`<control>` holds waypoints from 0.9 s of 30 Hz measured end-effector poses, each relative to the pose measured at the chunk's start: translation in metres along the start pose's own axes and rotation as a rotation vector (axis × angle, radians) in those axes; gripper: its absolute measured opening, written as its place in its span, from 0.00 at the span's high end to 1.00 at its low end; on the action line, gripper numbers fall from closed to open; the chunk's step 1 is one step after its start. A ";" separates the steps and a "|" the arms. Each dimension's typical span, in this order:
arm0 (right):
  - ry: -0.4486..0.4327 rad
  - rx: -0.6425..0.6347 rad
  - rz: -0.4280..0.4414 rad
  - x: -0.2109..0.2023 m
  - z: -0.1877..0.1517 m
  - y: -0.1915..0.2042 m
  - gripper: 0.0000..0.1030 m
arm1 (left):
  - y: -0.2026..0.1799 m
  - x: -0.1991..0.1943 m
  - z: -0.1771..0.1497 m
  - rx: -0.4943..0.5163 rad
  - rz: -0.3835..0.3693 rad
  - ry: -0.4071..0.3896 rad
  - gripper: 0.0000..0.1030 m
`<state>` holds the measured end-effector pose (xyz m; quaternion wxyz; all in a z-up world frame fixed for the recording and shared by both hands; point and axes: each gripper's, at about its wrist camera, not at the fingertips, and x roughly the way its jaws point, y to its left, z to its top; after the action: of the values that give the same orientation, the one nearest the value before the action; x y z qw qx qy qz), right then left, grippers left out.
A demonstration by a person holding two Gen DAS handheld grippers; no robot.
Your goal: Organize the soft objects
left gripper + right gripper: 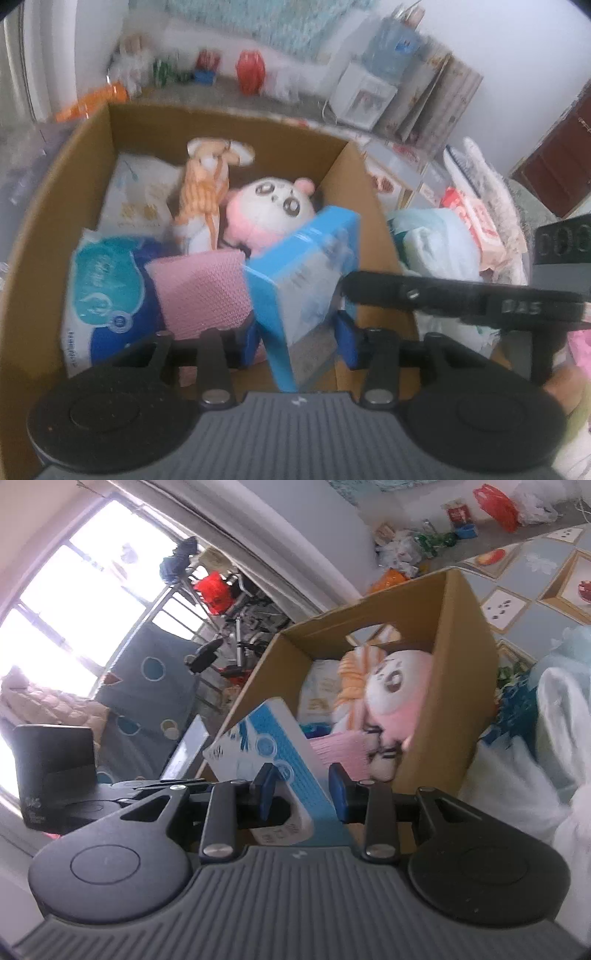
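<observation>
A blue and white soft pack (pixel 303 273) hangs over the front of an open cardboard box (pixel 92 147). My left gripper (pixel 299 343) is shut on its lower end, a blue pad on each side. My right gripper (pixel 303 794) is shut on the same pack (pixel 266 746) from another side, just outside the box (pixel 461 664). Its black frame (pixel 461 302) shows at the right in the left wrist view. Inside the box lie a pink and white plush (pixel 273 206), an orange striped plush (pixel 203 184), a pink cloth (pixel 199 291), a teal and blue pack (pixel 103 288) and a white pack (pixel 140 195).
Right of the box is a heap of pale cloths (pixel 436 247) and a red and white pack (pixel 476 221). A red bag (pixel 251 70) and other clutter line the far wall. White fabric (pixel 554 720) lies beside the box in the right wrist view.
</observation>
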<state>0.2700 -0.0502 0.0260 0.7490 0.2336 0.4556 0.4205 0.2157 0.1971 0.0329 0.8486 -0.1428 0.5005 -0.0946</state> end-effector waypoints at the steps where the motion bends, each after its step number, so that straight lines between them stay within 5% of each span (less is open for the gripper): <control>1: -0.008 0.001 -0.002 0.000 0.002 -0.003 0.69 | 0.002 0.009 0.002 -0.004 0.001 0.022 0.60; 7: -0.080 0.024 -0.004 -0.017 0.015 -0.020 0.68 | 0.003 0.051 0.016 0.010 0.040 0.114 0.61; 17: -0.109 0.051 -0.013 -0.038 0.012 -0.039 0.68 | -0.019 0.054 0.018 0.112 0.095 0.033 0.62; 20: -0.106 0.062 -0.003 -0.039 0.009 -0.043 0.68 | -0.037 0.042 0.011 0.228 0.119 -0.024 0.75; 24: -0.109 0.070 0.000 -0.042 0.008 -0.045 0.66 | -0.053 0.040 0.003 0.345 0.116 -0.018 0.79; 27: -0.109 0.073 0.006 -0.043 0.008 -0.046 0.66 | -0.052 0.052 0.008 0.328 0.143 0.018 0.79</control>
<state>0.2864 -0.1107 0.0168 0.7623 0.2848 0.4286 0.3925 0.2468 0.1337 0.0115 0.8607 0.0341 0.4947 -0.1157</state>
